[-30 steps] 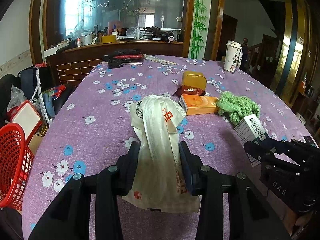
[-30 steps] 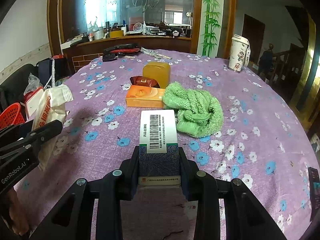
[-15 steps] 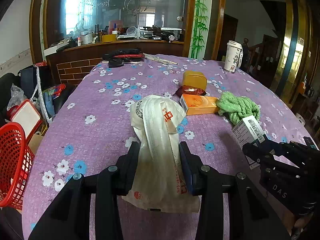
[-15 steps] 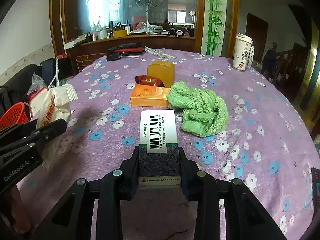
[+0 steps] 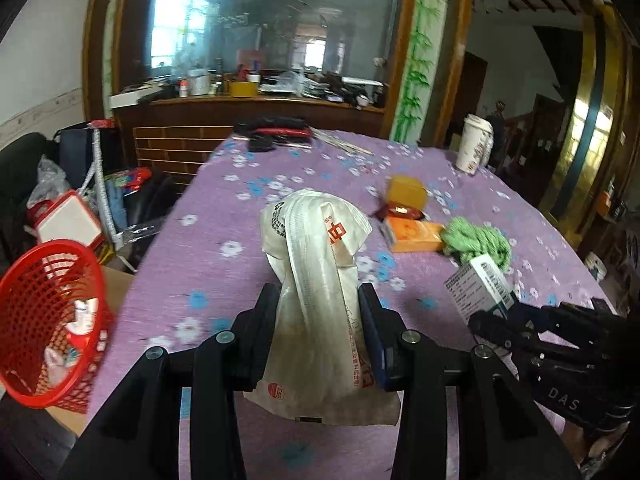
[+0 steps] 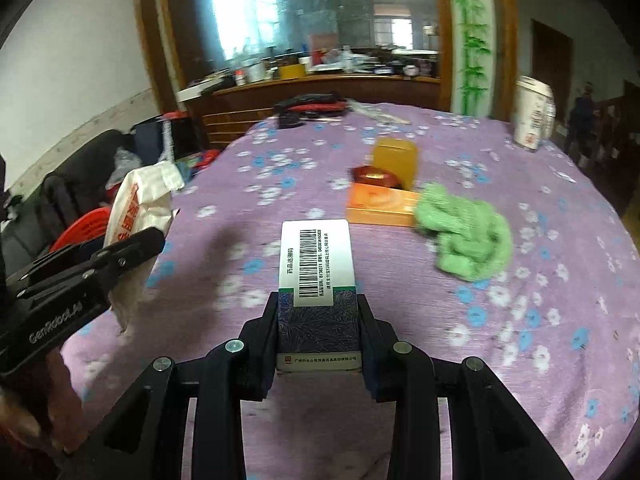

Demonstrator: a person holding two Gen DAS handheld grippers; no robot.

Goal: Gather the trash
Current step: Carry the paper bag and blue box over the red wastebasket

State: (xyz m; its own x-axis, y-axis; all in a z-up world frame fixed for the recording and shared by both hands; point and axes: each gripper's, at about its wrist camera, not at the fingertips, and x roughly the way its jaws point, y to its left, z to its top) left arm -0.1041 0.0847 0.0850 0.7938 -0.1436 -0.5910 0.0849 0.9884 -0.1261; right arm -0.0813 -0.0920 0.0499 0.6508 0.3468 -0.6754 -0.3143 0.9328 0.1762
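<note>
My left gripper (image 5: 318, 300) is shut on a white paper bag (image 5: 316, 280) with red print, held above the purple flowered tablecloth (image 5: 224, 216). The right gripper (image 6: 318, 308) is shut on a small medicine box (image 6: 318, 276) with a barcode label, also lifted off the cloth. Each gripper shows in the other's view: the bag (image 6: 136, 208) at the left, the box (image 5: 480, 288) at the right. A red mesh basket (image 5: 48, 320) holding some wrappers stands off the table's left edge.
On the cloth lie an orange flat box (image 6: 380, 208), a dark red wrapper (image 6: 374, 176), a yellow container (image 6: 394, 160) and a green cloth (image 6: 466, 236). A paper cup (image 6: 532, 116) stands far right. Black and red items (image 5: 276, 128) lie at the far edge. Bags clutter the floor left.
Both grippers have lifted with their loads and swung left; the red basket now looks nearer and larger in the left wrist view. Neither grip has changed.
</note>
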